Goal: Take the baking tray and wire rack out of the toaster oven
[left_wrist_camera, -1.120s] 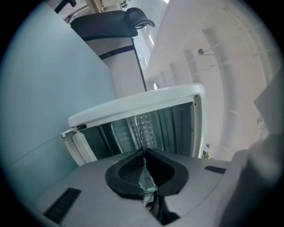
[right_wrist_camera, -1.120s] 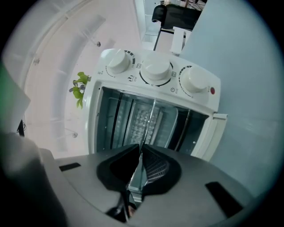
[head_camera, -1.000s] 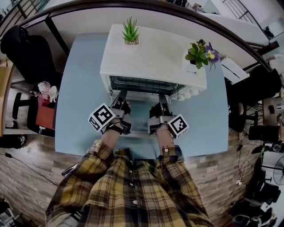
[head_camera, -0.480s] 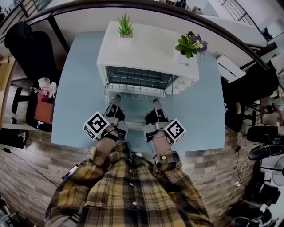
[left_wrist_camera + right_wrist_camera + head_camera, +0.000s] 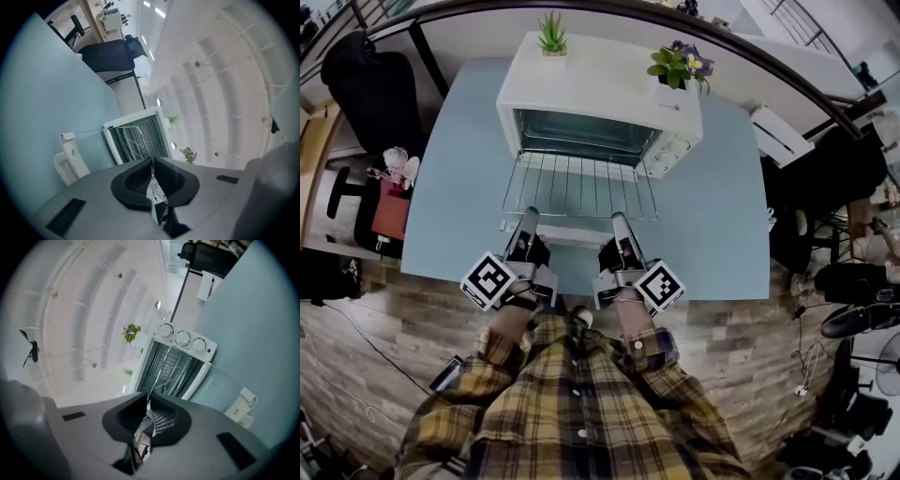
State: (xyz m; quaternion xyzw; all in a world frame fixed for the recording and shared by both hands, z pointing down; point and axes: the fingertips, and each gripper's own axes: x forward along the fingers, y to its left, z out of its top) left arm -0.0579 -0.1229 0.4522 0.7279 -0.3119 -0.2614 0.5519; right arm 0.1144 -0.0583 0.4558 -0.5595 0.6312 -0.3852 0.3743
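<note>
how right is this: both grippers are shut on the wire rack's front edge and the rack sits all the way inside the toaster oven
One thing is wrong. The head view shows the wire rack almost wholly out in front of the toaster oven, not all the way inside. The left gripper and the right gripper are indeed both shut on its front edge.

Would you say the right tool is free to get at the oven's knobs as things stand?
Probably not: the right tool is shut on the wire rack's near edge, and that rack lies between it and the knobs. It would have to let go first.
</note>
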